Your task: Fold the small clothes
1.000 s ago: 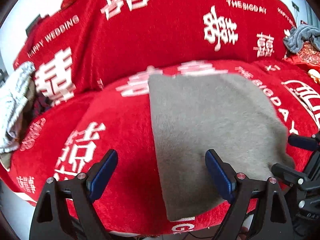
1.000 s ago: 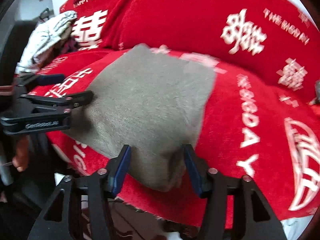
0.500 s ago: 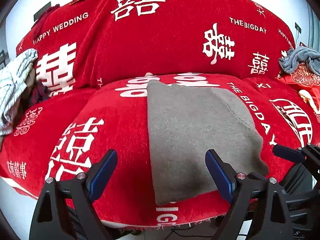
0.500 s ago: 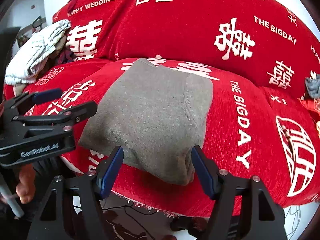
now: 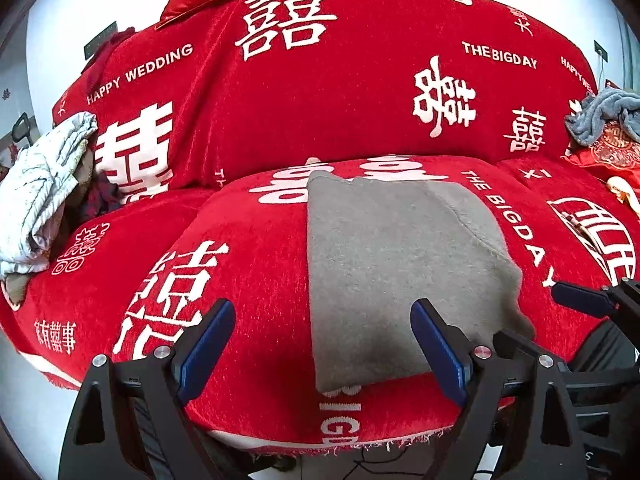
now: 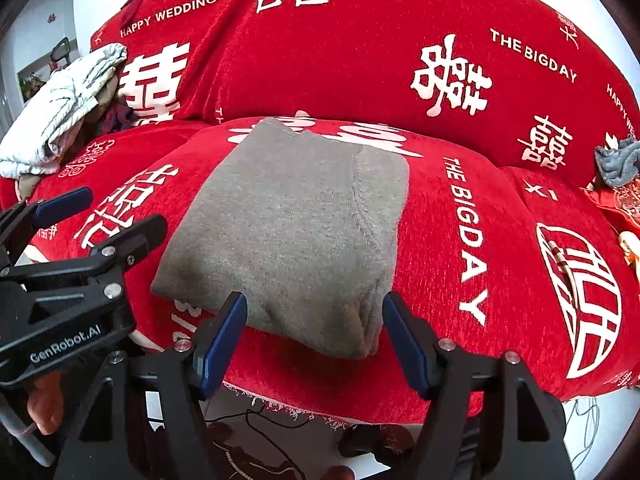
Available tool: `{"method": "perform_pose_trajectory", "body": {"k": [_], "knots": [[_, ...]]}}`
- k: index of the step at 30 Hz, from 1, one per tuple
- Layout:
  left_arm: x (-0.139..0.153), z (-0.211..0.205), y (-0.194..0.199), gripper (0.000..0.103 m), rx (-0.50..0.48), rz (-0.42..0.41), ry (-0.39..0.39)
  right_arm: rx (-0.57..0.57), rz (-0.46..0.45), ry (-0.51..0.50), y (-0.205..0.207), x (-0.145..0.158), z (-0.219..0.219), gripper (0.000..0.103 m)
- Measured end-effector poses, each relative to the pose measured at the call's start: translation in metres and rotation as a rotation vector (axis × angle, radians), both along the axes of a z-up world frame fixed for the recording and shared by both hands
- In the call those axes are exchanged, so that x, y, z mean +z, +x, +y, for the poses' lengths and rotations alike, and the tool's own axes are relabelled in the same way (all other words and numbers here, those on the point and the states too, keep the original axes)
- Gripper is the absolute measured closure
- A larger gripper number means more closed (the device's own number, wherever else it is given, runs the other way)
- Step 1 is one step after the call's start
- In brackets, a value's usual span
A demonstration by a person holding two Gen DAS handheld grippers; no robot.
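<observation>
While the left gripper (image 5: 322,344) hangs tilted down over the seat front with its jaws spread wide and empty, one folded grey garment (image 5: 396,272) lies flat on the red sofa cover (image 5: 248,240); its near right corner sits behind the right-hand finger (image 5: 438,352). From the right wrist, the right gripper (image 6: 314,340) has just been opening, its two blue pads flanking the garment's (image 6: 296,232) near corner without pressing it. One pale clothes heap (image 6: 64,108) is cut off at left.

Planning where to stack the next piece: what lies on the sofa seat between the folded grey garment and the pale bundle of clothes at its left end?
Only bare red sofa cover separates the grey garment from the pale bundle, clearest in the left wrist view.
</observation>
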State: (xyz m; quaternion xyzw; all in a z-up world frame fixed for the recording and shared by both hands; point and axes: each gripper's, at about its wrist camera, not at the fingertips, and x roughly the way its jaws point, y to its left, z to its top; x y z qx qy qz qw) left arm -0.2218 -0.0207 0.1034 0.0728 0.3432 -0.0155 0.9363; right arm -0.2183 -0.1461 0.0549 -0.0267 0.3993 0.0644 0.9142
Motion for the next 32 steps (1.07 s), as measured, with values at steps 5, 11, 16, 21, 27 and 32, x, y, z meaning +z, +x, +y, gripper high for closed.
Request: {"method": "perform_pose_trajectory", "body": {"k": [5,11,16,21,27,32], "knots": [[0.0059,-0.0019,-0.0079,0.013,-0.003,-0.040,0.004,0.009,-0.005,-0.008,-0.0025,0.0015,0.0032,0.030],[0.0070,-0.0009,-0.0074,0.013,0.006,-0.031,-0.001,0.007,-0.003,-0.010,-0.0031,0.0017,0.0049,0.030],[0.0069,0.0020,-0.0059,0.013,0.019,-0.015,-0.022,0.008,-0.003,-0.011,-0.0030,0.0015,0.0043,0.030],[0.0055,0.0038,-0.0041,0.013,0.027,-0.005,-0.024,0.010,-0.002,-0.012,-0.0028,0.0027,0.0039,0.030],[0.0047,0.0041,-0.0031,0.013,0.029,0.001,-0.024,0.010,-0.002,-0.011,-0.0025,0.0031,0.0041,0.030],[0.0044,0.0041,-0.0031,0.013,0.029,0.000,-0.024,0.009,-0.002,-0.010,-0.0033,0.0035,0.0046,0.030]]}}
